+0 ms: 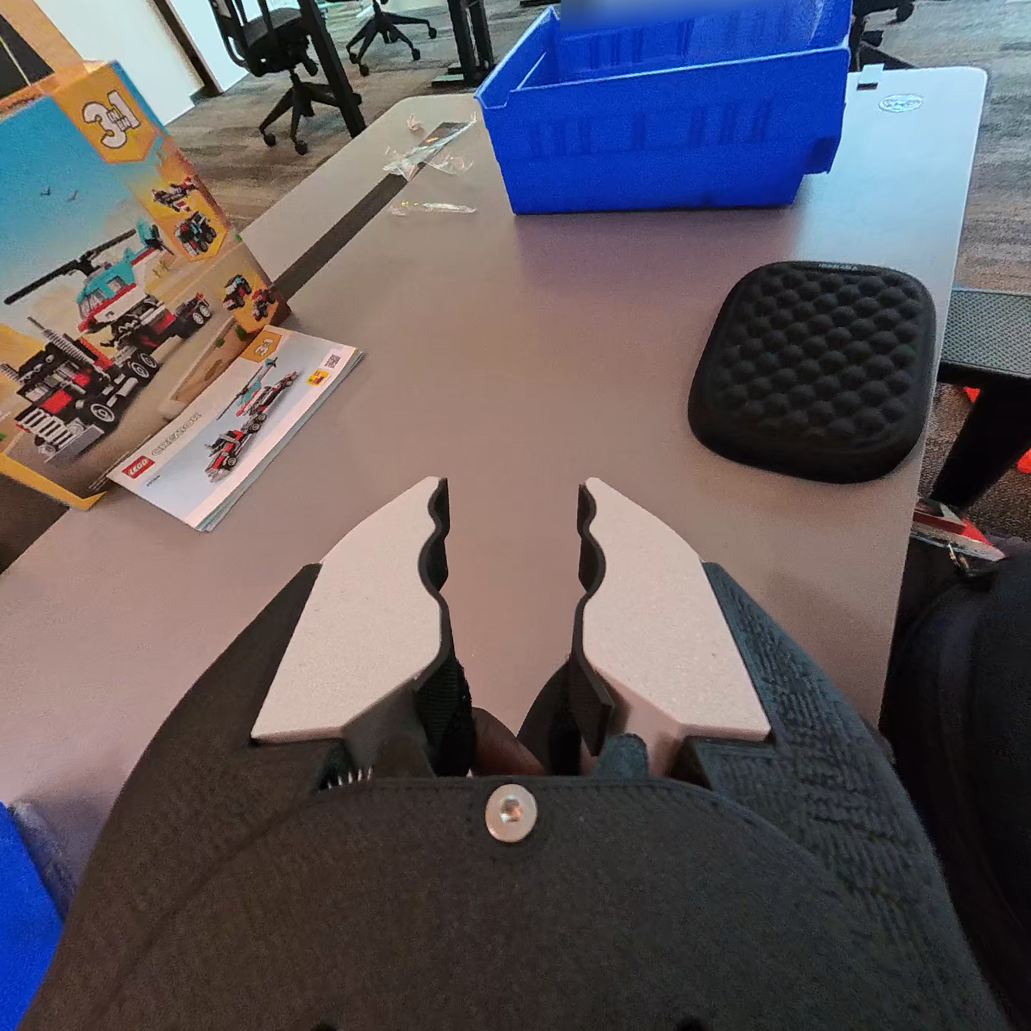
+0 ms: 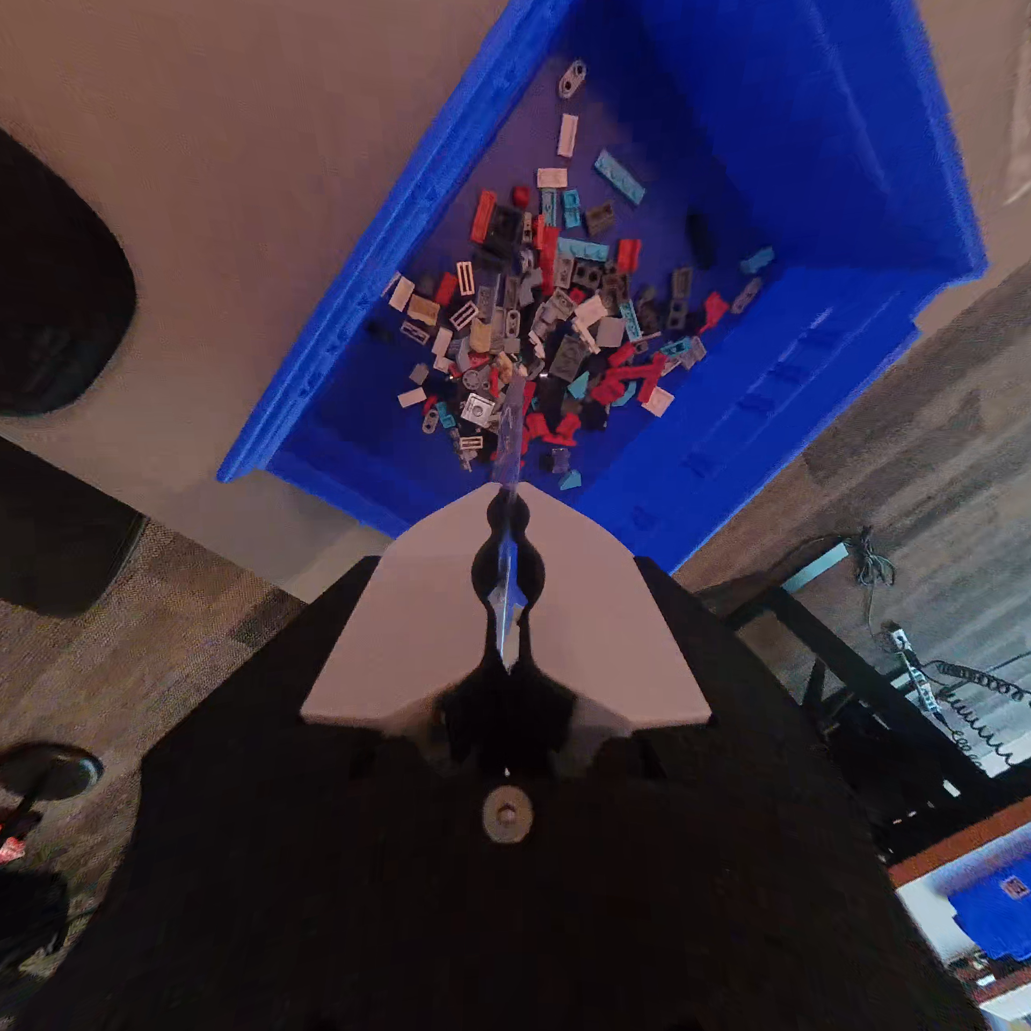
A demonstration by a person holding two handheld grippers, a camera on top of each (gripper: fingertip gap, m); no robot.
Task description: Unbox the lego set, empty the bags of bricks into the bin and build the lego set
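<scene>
My left gripper [image 1: 513,491] is open and empty, low over the grey table [image 1: 502,335]. The lego box [image 1: 95,268] stands at the left with the instruction booklet [image 1: 240,424] lying in front of it. The blue bin [image 1: 664,134] stands at the far end. My right gripper [image 2: 509,491] is shut on a clear plastic bag [image 2: 510,429], seen edge-on, and holds it above the blue bin [image 2: 809,357]. A heap of loose bricks [image 2: 547,318] in red, teal, grey, black and white lies on the bin's floor.
A black dimpled pad [image 1: 814,368] lies at the table's right edge and shows at the left in the right wrist view [image 2: 56,290]. Torn clear plastic scraps [image 1: 429,162] lie left of the bin. Office chairs [image 1: 290,61] stand on the carpet beyond the table.
</scene>
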